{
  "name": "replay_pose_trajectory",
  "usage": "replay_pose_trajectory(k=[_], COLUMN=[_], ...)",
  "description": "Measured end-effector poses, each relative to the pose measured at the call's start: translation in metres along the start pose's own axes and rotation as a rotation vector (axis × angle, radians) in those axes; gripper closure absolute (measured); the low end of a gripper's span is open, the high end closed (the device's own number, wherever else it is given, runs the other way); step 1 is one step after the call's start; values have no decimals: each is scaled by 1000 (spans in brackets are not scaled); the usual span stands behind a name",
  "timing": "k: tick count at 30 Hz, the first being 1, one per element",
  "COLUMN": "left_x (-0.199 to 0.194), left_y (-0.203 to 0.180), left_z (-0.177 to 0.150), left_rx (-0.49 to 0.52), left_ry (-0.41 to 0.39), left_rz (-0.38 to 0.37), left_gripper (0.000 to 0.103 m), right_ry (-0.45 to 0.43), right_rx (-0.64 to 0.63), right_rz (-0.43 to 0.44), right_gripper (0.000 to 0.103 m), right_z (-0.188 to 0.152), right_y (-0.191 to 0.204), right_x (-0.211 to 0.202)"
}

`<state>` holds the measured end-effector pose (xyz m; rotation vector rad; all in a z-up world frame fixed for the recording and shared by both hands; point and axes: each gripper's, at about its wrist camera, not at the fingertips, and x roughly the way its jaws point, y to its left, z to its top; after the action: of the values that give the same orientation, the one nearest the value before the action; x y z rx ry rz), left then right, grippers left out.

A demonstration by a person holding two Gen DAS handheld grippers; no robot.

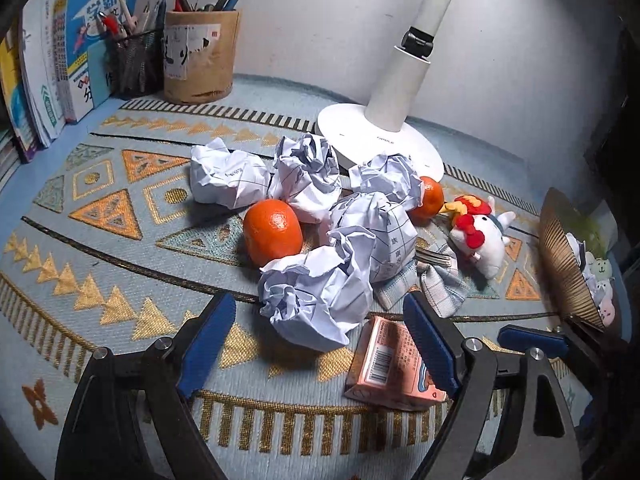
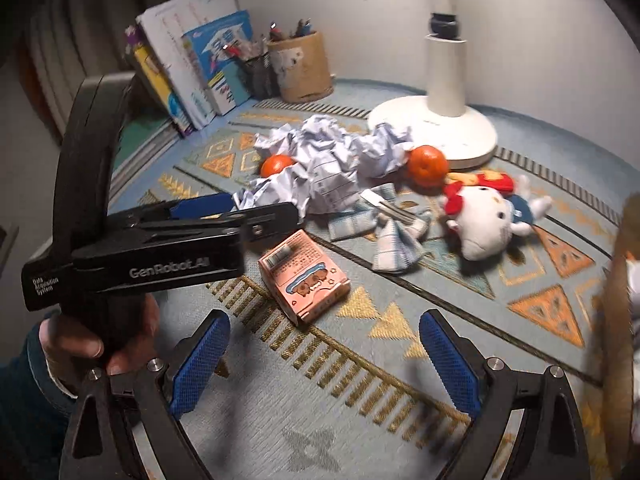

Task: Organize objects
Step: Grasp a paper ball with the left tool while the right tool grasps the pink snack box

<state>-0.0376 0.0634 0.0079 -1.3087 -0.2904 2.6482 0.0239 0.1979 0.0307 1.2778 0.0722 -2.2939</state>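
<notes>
Left wrist view: a patterned tablecloth (image 1: 120,280) under a white desk lamp (image 1: 384,136) carries a heap of crumpled paper balls (image 1: 320,292), two oranges (image 1: 273,232), a plush toy (image 1: 480,240) and a small pink carton (image 1: 384,364). The left gripper (image 1: 320,344) hovers low over the nearest paper ball with fingers spread wide and empty; the ball sits just ahead, between the blue pads. The right gripper (image 2: 324,364) is likewise spread, holding nothing, the carton lying ahead of it. Sorting looks barely begun; the next move likely calls for lowering around the ball and squeezing gently
</notes>
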Motion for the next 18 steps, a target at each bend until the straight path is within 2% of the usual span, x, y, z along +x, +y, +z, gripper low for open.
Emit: replay_pose_trajectory(k=[2, 3, 4, 9, 11, 12, 13, 16, 18], left_x=[2, 3, 4, -12, -22, -27, -31, -47, -59], left_y=[2, 2, 3, 12, 14, 16, 17, 19, 18], left_z=[0, 1, 2, 2, -5, -11, -17, -34, -41], left_rx=[6, 20, 31, 70, 98, 107, 117, 174, 214], left_ry=[-20, -14, -3, -20, -19, -11, -3, -4, -7], left_rz=[-4, -2, -18, -64, -78, -91, -99, -90, -120], left_gripper=[29, 47, 52, 56, 56, 56, 56, 56, 56], right_ry=[-12, -14, -14, 3, -8, -11, -12, -23, -34], right_rx=[-37, -60, -84, -145, -172, -172, -173, -146, -101], right_rz=[-17, -29, -38, -126, -136, -110, -102, -112, -144], right_gripper=[8, 8, 8, 9, 31, 50, 61, 63, 63], right_z=[5, 7, 10, 18, 18, 17, 15, -1, -18], right_y=[1, 2, 3, 17, 26, 29, 33, 43, 46], right_x=[13, 19, 25, 49, 49, 47, 46, 35, 21])
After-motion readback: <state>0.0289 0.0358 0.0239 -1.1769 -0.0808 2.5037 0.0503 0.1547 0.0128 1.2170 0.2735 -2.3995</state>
